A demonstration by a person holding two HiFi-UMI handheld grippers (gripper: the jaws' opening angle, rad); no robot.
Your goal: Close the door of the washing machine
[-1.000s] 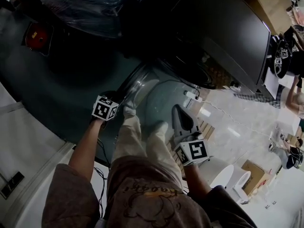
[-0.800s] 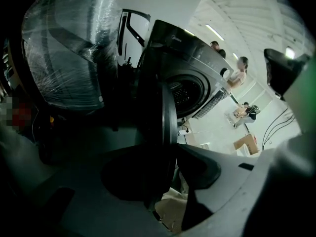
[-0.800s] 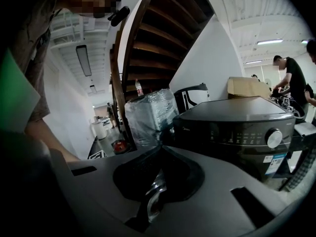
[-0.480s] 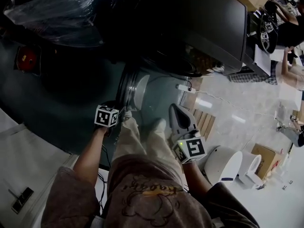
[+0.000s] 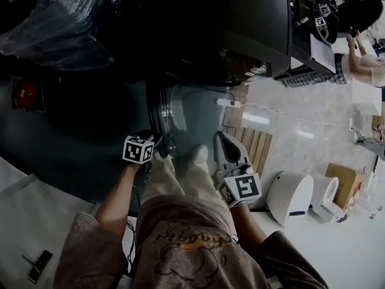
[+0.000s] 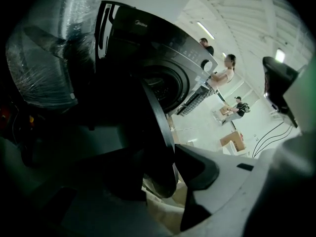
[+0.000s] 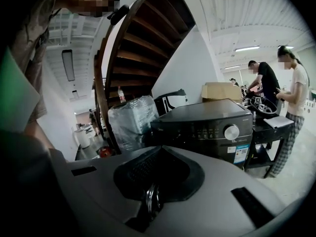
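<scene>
The dark front-loading washing machine (image 5: 240, 23) fills the top of the head view, and its round door (image 5: 171, 116) stands out from it, hinged open. My left gripper (image 5: 156, 148) is at the door's outer rim. In the left gripper view the dark door rim (image 6: 159, 127) runs between the two jaws, which are closing, and the right pad (image 6: 200, 168) lies against it. My right gripper (image 5: 224, 140) hangs to the right of the door, apart from it, with its jaws shut and nothing between them (image 7: 150, 201). The right gripper view faces the machine's control panel (image 7: 207, 125).
A plastic-wrapped appliance (image 5: 66, 17) stands left of the machine. A white power strip (image 5: 228, 103) with its cable and a wooden pallet (image 5: 249, 146) lie on the floor beside the door. White bins (image 5: 292, 197) and a cardboard box (image 5: 343, 182) sit further right. People stand at a table (image 7: 291, 98).
The view has slid along the machine. The door's glass face looks narrower now, swung towards the machine, with my left gripper still at its rim. My right gripper kept its place beside the door.
</scene>
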